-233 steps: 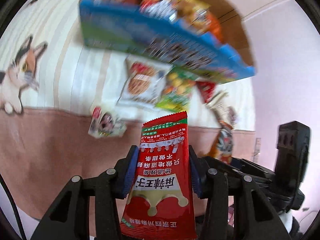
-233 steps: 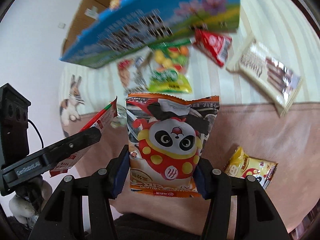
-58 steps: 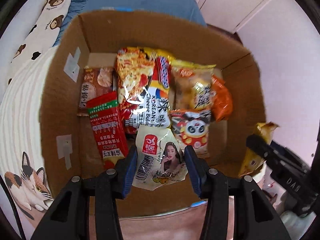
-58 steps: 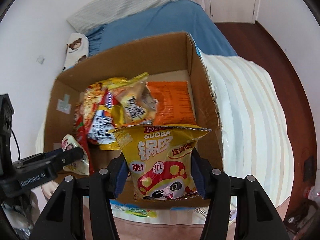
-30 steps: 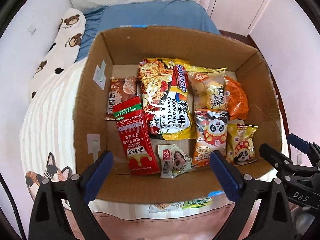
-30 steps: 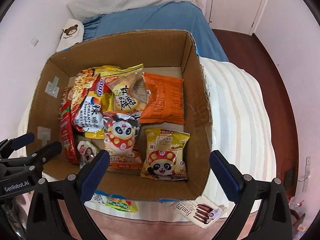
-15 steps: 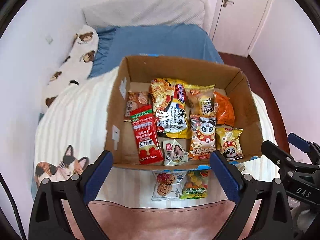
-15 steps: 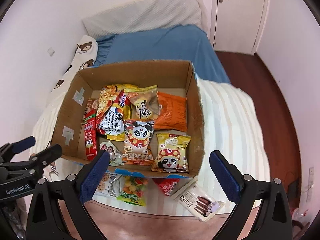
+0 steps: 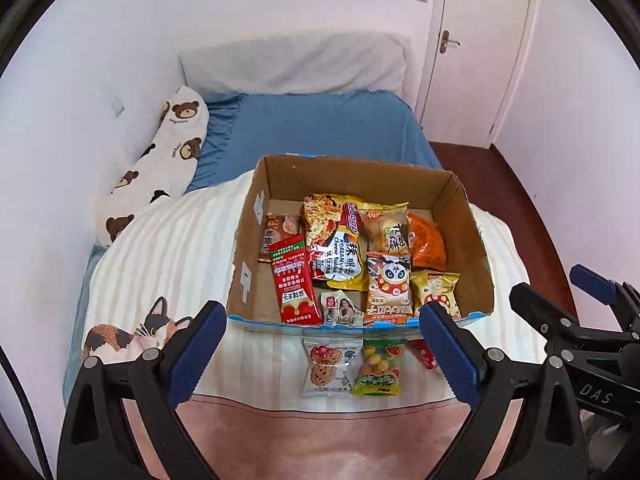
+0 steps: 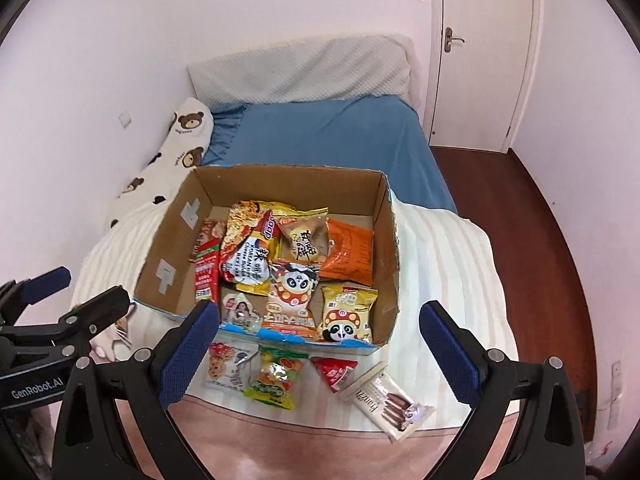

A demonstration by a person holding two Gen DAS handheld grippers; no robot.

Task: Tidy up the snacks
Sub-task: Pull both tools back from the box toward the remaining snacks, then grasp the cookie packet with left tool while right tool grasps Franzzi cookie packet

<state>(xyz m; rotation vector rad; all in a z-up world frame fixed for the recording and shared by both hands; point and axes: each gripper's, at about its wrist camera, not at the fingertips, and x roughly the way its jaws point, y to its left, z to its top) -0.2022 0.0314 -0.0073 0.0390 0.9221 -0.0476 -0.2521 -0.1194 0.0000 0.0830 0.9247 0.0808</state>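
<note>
The left gripper (image 9: 326,346) is holding its blue-padded fingers (image 9: 198,344) spread wide with nothing between them, and the right gripper (image 10: 320,346) is doing the same, its fingers (image 10: 448,354) gaping apart and gripping nothing. Both are hovering above the near edge of the bed's cream striped blanket (image 10: 440,248). Just beyond the fingers, four packets are lying loose on that blanket: a white cookie packet (image 9: 326,368), a green and yellow candy bag (image 9: 378,370), a small red packet (image 10: 332,372) and a white chocolate-stick packet (image 10: 386,402). Directly behind them an open brown cardboard box (image 9: 468,236) is sitting on the blanket, holding the sorted snacks: a long red sachet (image 9: 294,280), a yellow noodle bag (image 9: 338,248), an orange panda packet (image 9: 388,288), a yellow panda packet (image 10: 348,314) and an orange chip bag (image 10: 350,252), among others. A bear-print pillow (image 9: 160,168) is lying along the wall to the left.
</note>
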